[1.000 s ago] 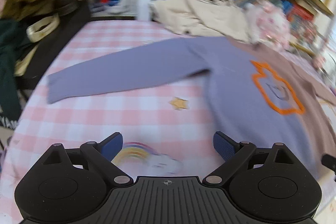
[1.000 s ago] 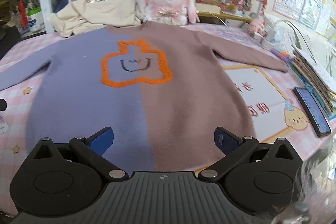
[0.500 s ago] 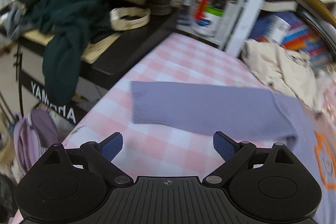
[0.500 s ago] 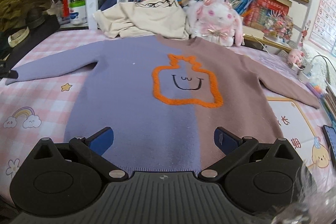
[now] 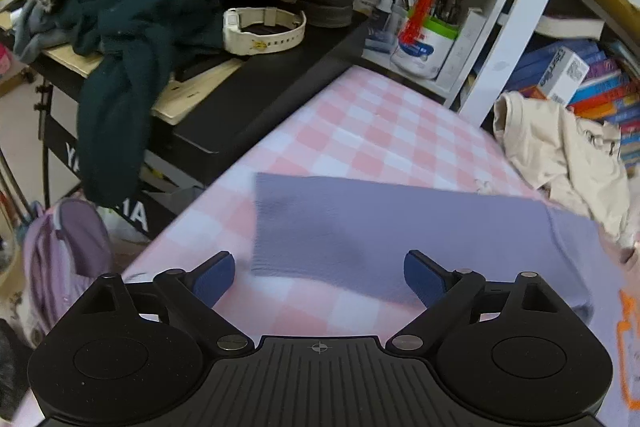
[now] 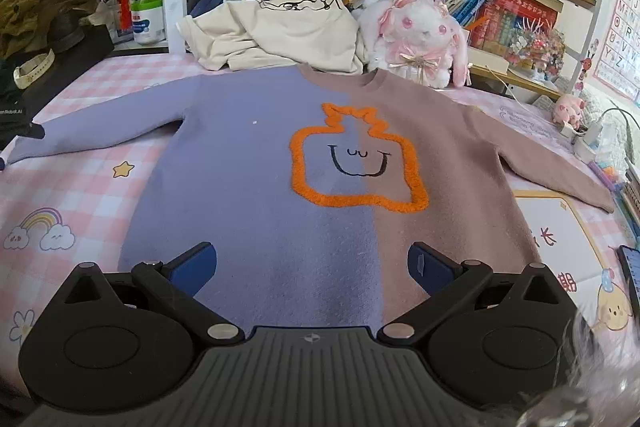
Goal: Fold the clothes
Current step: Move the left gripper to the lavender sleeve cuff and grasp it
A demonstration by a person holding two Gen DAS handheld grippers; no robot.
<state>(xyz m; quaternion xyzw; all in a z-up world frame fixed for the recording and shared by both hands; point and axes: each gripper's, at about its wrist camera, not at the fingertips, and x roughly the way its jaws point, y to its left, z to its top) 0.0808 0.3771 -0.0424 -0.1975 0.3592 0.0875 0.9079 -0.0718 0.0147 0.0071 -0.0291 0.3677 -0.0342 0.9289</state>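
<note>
Left claw (image 5: 319, 277) has swung over the sleeve cuff (image 5: 280, 223), closing, nothing gripped.

A sweater (image 6: 320, 187) lies flat on the bench (image 6: 72, 195), sleeves out at 9 and 3 o'clock; a crumpled garment (image 6: 280, 35) and plush rabbit (image 6: 420, 31) sit behind at 12, a phone (image 6: 632, 275) at 4.

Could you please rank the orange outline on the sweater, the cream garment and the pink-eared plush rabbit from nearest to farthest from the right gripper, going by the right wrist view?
From the right gripper:
1. Orange outline, on the sweater's chest, straight ahead.
2. Cream garment, heaped beyond the collar, left of centre.
3. Plush rabbit, beside it to the right; too close to call against the garment.
</note>
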